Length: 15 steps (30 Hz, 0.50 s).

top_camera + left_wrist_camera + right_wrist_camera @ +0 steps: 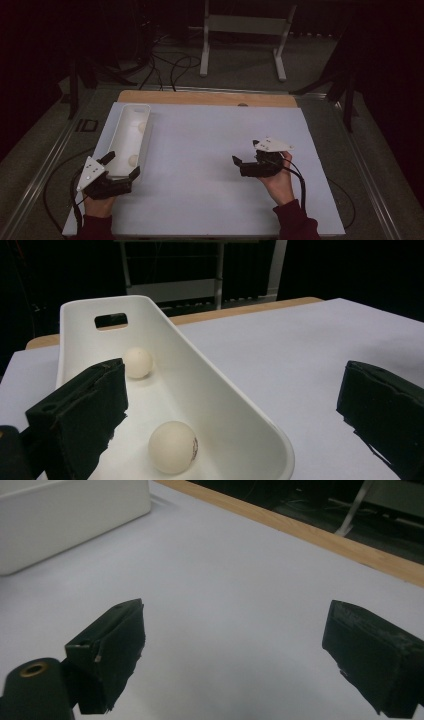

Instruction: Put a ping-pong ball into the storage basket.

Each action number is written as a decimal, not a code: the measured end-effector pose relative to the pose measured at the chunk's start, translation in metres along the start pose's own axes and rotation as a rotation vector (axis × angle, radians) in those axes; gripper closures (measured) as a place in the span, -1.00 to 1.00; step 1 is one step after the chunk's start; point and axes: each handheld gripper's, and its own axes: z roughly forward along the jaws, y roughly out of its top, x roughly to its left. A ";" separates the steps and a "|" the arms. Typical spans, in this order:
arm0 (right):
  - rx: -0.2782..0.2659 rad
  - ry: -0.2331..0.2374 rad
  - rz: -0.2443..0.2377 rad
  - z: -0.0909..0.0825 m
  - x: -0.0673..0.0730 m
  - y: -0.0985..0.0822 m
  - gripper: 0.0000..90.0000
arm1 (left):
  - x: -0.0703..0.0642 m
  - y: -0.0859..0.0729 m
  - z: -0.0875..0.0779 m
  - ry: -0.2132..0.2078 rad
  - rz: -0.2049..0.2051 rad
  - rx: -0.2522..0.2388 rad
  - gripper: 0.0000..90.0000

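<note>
Nearest the person, both sleeves come in over the table edge, each hand wrapped around a gripper. On the left, the left gripper (121, 166) stands spread wide with its jaws straddling the near end of the white tray (144, 131): 1 jaw sits inside over the tray floor, the other outside over the white tabletop (210, 150), and the rounded near wall lies between them, not yet pinched as far as I can see. Just past the inner jaw lies the near ball (172, 446), a pale ball with a dark mark on its side, loose on the tray floor; the far ball (137, 362) rests further along, short of the slot handle (111, 320) in the end wall. Over on the right, the right gripper (246, 151) hovers above bare tabletop with jaws parted and nothing between them, well apart from the tray. My worry is the tray: it looks light and smooth, so if the left jaws close on only 1 corner of the wall it could twist or tip as it moves, and the 2 balls would roll to 1 end or hop out over the low rim. The inner jaw might also knock the near ball. Beyond the tray runs the wooden strip (210, 98) at the far edge, then cables on the dark floor.
</note>
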 end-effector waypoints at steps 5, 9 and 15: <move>-0.019 -0.025 0.022 -0.014 -0.007 -0.019 -0.78 | -0.001 0.002 0.002 -0.004 -0.004 0.007 -0.98; -0.059 -0.033 0.045 -0.025 -0.013 -0.030 -0.78 | 0.000 0.001 0.004 0.008 -0.008 0.022 -0.98; -0.113 -0.059 0.037 -0.038 -0.015 -0.047 -0.78 | 0.001 0.002 0.005 0.012 -0.014 0.022 -0.98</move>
